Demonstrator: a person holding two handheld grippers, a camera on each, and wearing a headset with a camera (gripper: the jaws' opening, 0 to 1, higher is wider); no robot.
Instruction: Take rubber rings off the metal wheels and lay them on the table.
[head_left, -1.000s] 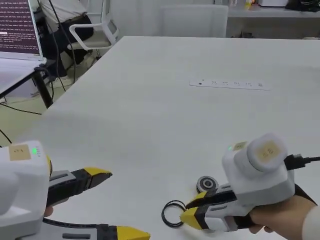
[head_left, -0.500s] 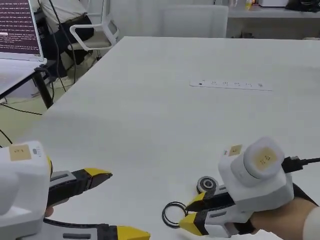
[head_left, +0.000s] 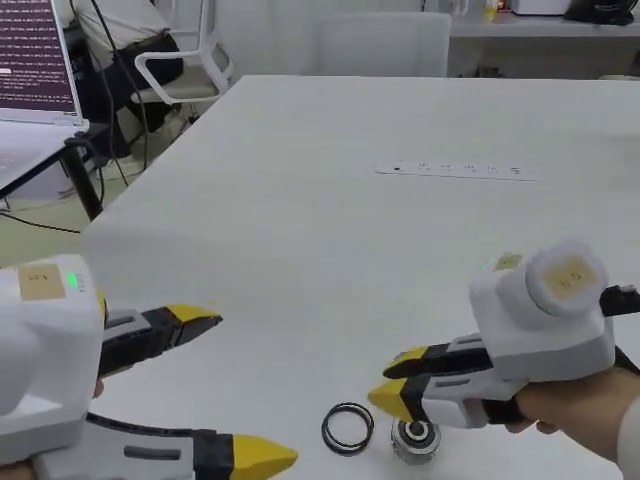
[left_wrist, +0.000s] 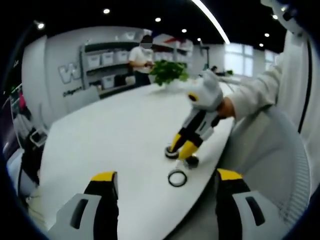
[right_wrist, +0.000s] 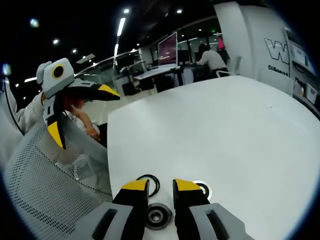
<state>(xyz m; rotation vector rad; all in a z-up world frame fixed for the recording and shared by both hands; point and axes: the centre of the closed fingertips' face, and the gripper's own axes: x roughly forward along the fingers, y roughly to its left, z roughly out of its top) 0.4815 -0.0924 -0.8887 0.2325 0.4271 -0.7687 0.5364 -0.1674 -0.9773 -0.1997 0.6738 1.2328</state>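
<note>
1 rubber ring (head_left: 347, 427) down on table (head_left: 330, 200), wheel (head_left: 415, 440) at its 3 o'clock maybe still ringed; L gripper (head_left: 245, 390) gaping, R gripper (head_left: 388, 382) barely open, both empty.

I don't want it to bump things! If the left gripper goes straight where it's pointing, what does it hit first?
Probably the rubber ring, lying flat straight ahead of the left gripper. Behind it come a metal wheel and the right gripper. Height is unclear, so it might pass above the ring.
</note>
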